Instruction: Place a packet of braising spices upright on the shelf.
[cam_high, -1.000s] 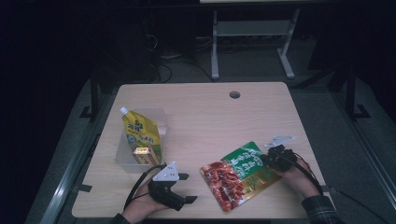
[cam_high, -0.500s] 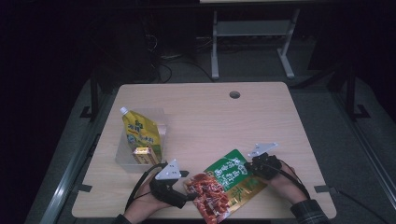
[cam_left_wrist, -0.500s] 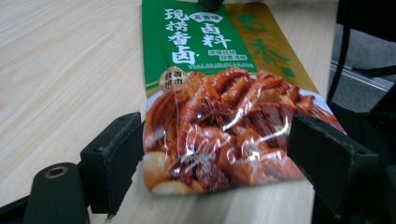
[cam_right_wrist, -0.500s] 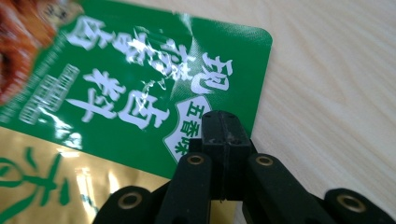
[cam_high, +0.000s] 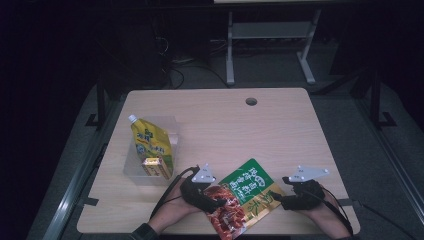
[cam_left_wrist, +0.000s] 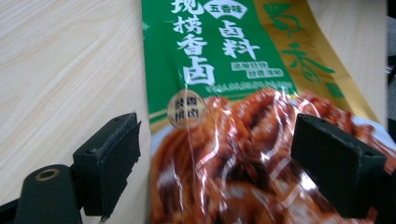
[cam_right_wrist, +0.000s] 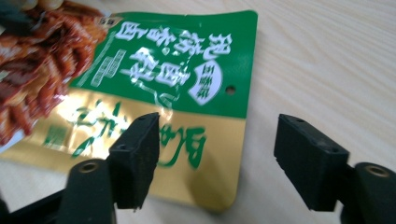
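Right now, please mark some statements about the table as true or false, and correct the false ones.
1. The green and gold sauce packet lies flat on the wooden table. True.
2. The right gripper is clamped on the packet. False: its jaws have just opened and stand apart over the packet's gold corner.
3. The left gripper has open jaws. True: they straddle the packet's red picture end.
4. The yellow spouted pouch lies on the bare table. False: it rests in the clear container.
5. The table's cable hole is covered. False: it is uncovered.

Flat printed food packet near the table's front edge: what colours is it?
Green, gold and red-brown flat printed food packet; left gripper view.
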